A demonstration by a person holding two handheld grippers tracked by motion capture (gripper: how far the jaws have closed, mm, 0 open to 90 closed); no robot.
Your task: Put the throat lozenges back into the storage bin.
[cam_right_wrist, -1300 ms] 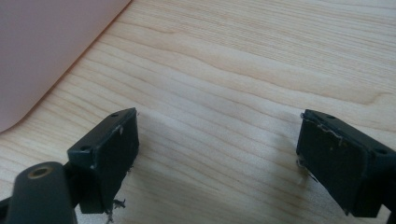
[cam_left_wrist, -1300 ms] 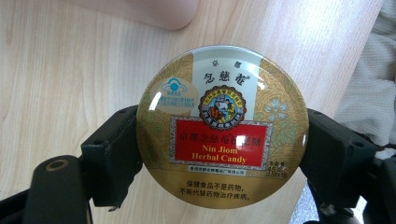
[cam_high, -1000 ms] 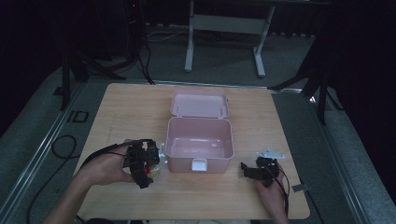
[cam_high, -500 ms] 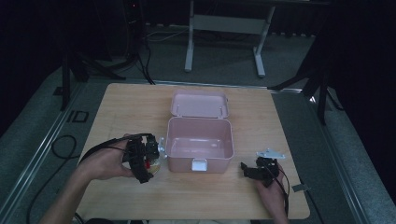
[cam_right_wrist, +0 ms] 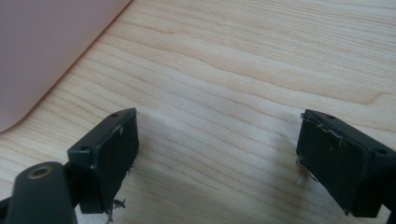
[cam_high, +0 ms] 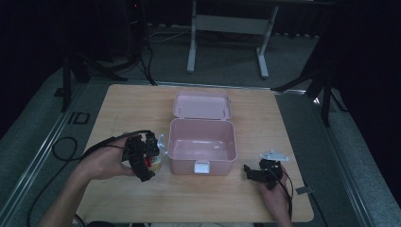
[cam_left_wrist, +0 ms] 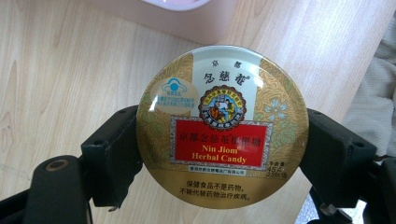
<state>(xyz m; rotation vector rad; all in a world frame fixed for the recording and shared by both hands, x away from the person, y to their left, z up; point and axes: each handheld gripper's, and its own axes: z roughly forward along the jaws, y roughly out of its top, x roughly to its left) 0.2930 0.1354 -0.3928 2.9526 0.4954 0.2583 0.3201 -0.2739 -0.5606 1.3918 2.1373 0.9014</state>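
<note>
From my left gripper view I can read the round candy tin plainly: gold rim, red label, its lid facing the camera. The jaws pinch it by its edge on both sides, and it hangs above the wooden counter with a corner of the pink box just beyond it. In the high view that tin is a small blur in the left gripper, just beside the box's left wall near its front corner.

My right gripper view gives me bare wood and the box's pink side at the upper left; its jaws stand spread wide with nothing between them. The high view places that right gripper low on the counter, to the right of the box's front and apart from it.

My left hand reaches in from the lower left, wrapped around its gripper and tipped toward the box. My right hand comes up from the bottom edge.

I count one tin, one box with its lid thrown back, and two grippers.
</note>
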